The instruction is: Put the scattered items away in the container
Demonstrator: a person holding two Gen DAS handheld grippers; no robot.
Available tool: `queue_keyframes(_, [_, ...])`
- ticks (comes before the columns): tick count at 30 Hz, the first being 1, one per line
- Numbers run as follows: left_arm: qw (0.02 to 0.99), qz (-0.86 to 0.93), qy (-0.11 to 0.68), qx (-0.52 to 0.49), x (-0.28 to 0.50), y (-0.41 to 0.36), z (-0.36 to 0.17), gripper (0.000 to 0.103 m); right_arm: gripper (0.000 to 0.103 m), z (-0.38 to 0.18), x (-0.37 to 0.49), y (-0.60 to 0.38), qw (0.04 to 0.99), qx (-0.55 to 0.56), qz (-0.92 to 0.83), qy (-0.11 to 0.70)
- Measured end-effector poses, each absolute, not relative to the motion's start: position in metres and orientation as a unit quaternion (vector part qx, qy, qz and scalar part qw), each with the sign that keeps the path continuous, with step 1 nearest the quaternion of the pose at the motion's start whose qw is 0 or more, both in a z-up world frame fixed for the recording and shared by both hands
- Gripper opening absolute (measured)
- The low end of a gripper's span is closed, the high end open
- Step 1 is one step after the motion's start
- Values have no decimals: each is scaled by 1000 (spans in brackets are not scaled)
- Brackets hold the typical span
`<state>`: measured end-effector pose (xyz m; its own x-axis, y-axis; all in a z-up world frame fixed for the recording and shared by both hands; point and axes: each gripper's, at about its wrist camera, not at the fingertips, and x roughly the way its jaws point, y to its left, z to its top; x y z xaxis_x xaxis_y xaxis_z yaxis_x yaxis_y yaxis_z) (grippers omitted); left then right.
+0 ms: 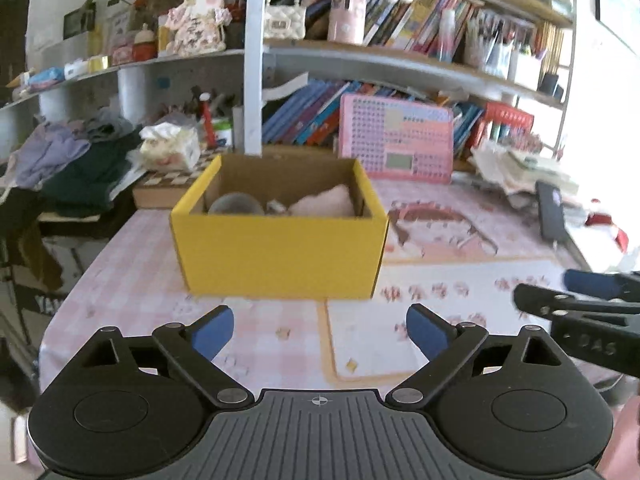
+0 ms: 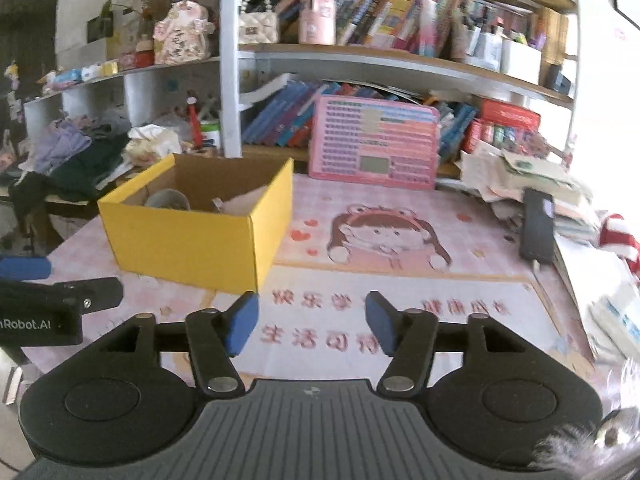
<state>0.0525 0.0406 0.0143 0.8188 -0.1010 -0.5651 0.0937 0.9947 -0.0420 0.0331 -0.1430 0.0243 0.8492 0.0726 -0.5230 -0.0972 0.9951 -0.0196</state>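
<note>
A yellow cardboard box (image 1: pixel 280 252) stands open on the pink desk mat; it also shows in the right wrist view (image 2: pixel 188 240). Inside it lie a grey round item (image 1: pixel 236 204), a small pale item (image 1: pixel 276 206) and a pink soft item (image 1: pixel 324 202). My left gripper (image 1: pixel 320 332) is open and empty, held just in front of the box. My right gripper (image 2: pixel 312 322) is open and empty, to the right of the box above the mat. Each gripper shows at the edge of the other's view.
A pink keypad board (image 2: pixel 374 142) leans against the bookshelf behind. A black phone (image 2: pixel 538 226) lies at the right by a paper pile (image 2: pixel 532 178). Clothes (image 1: pixel 72 160) and tissues (image 1: pixel 170 146) are heaped at the left. The desk's left edge (image 1: pixel 68 292) is near.
</note>
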Motion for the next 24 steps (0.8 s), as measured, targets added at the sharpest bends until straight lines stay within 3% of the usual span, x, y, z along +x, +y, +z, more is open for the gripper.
queue_keyframes(4, [951, -41, 305, 21, 45, 31, 9, 99, 89, 11, 15, -147, 959, -25, 21, 281])
queue_keyframes(8, [946, -44, 319, 26, 44, 24, 4, 100, 97, 8, 12, -154, 956, -23, 8, 293])
queue_keyframes(16, [937, -52, 345, 24, 33, 20, -4, 103, 103, 3, 1, -164, 951, -5, 4, 308])
queue_keyframes(24, [933, -56, 355, 19, 29, 18, -5, 103, 103, 1, -6, -166, 948, 0, 3, 318])
